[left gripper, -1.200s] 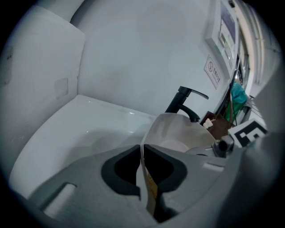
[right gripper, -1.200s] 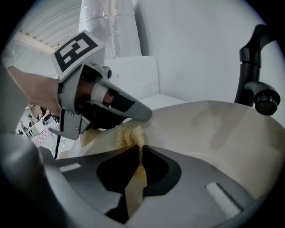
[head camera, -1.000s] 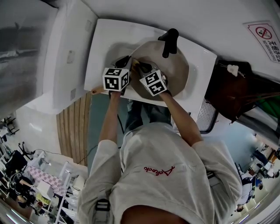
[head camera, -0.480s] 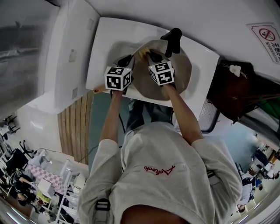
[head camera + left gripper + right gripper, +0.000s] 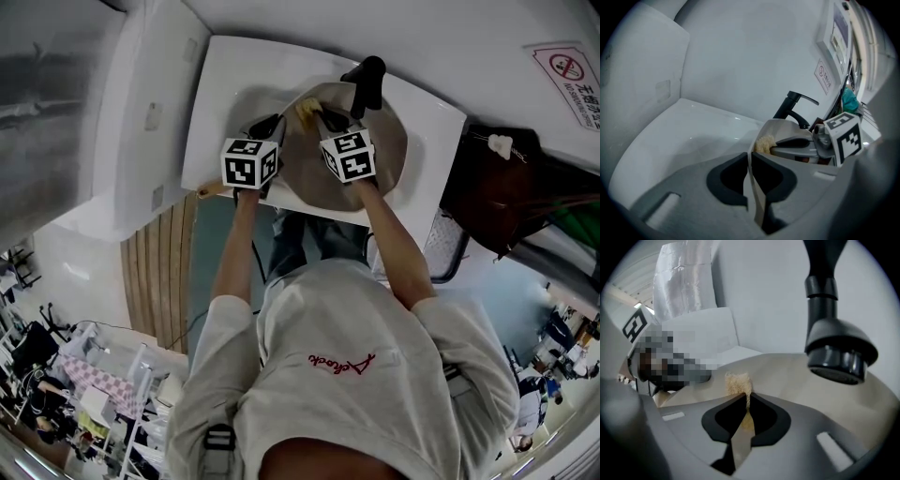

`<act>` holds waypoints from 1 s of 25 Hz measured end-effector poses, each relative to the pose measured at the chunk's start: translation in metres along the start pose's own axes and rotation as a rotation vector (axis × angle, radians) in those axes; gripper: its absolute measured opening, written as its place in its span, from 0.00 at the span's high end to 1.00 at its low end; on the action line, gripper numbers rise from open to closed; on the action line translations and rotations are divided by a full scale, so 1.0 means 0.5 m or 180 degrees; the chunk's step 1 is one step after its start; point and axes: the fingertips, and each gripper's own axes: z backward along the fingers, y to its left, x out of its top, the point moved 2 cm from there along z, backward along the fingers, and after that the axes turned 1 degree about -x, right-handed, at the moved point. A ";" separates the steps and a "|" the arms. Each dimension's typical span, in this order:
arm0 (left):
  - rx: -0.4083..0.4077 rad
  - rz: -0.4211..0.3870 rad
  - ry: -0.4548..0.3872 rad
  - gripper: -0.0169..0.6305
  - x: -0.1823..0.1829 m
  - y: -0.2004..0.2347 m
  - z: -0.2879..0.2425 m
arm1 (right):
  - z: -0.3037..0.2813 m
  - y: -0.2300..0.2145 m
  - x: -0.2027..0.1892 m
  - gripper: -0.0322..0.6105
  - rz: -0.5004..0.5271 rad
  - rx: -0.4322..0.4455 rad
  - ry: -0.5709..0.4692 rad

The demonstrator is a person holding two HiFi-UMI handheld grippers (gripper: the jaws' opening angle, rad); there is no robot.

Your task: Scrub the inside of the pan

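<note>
- White sink (image 5: 225, 84): the beige pan (image 5: 384, 155) sits in its basin, walls close on every side.
- Black faucet (image 5: 366, 84) overhangs the pan's far rim; judged best to use short strokes below it.
- Left gripper (image 5: 751, 159): jaws clamped on the pan's near-left rim, steadying it.
- Right gripper (image 5: 743, 404): jaws clamped on the scrub pad (image 5: 737, 382), at the inner wall; press evenly.

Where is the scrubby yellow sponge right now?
In the head view the sponge sits just left of the black tap, pinched in the right gripper and held against the inside of the pan, near its far rim.
</note>
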 end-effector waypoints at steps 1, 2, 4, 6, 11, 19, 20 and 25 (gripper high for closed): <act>-0.0006 0.0003 0.0000 0.93 0.000 0.000 0.000 | 0.003 0.014 -0.003 0.90 0.0058 0.0054 0.0019; -0.0011 0.0006 0.0000 0.93 0.001 0.000 -0.001 | 0.006 0.029 -0.006 0.90 0.0120 0.0112 0.0038; -0.0007 0.0013 -0.0003 0.93 0.002 0.001 0.001 | 0.012 0.058 -0.015 0.90 0.0239 0.0228 0.0080; 0.0005 0.0006 -0.0007 0.93 0.002 0.001 0.003 | 0.019 0.082 -0.031 0.90 0.0341 0.0336 0.0148; 0.0019 -0.0020 -0.0011 0.93 0.001 0.000 0.001 | 0.035 0.140 -0.068 0.90 0.0710 0.0596 0.0305; 0.0057 -0.0031 -0.0009 0.93 0.000 -0.001 0.000 | 0.027 0.179 -0.079 0.90 0.0912 0.0648 0.0326; 0.0059 -0.0028 -0.0011 0.93 0.001 0.000 0.000 | 0.024 0.175 -0.075 0.90 0.0896 0.0628 0.0312; 0.0080 -0.0044 -0.0015 0.93 0.001 -0.002 0.000 | 0.004 0.148 -0.050 0.90 0.0777 0.0474 0.0226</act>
